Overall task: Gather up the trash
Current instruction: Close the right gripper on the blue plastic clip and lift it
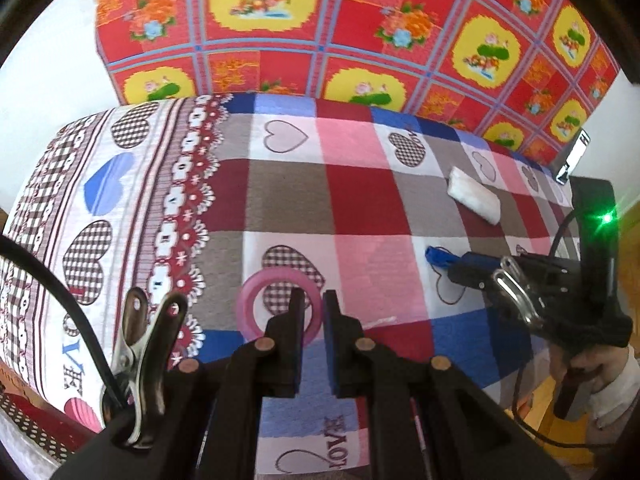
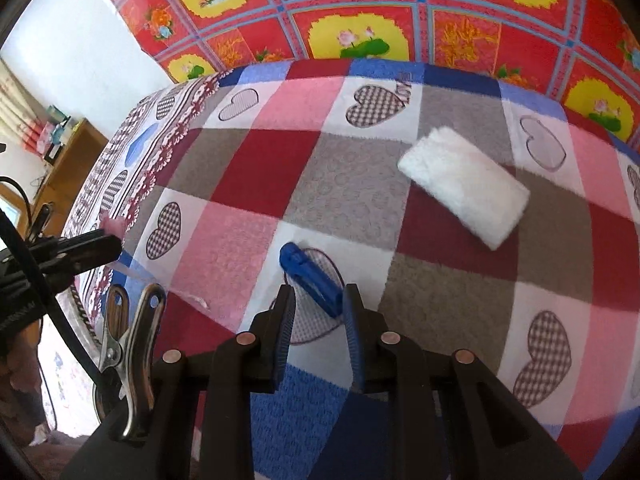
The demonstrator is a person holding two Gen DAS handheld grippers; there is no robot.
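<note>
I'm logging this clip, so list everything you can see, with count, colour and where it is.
Pink ring: one, pink, on the bed near the front edge, its rim between the left gripper's fingers.
Blue clip: one, blue, on the bedspread, its near end between the right gripper's fingers.
White folded tissue: one, white, farther back on the bed, toward the right.
Checked bedspread: one, red, pink, grey, blue and white with hearts, covering the bed.
Floral cloth: one, red and yellow, behind the bed.
Wooden cabinet: one, brown, far left.
Left gripper: black, jaws narrowly apart around the ring's rim.
Right gripper: black, open.
</note>
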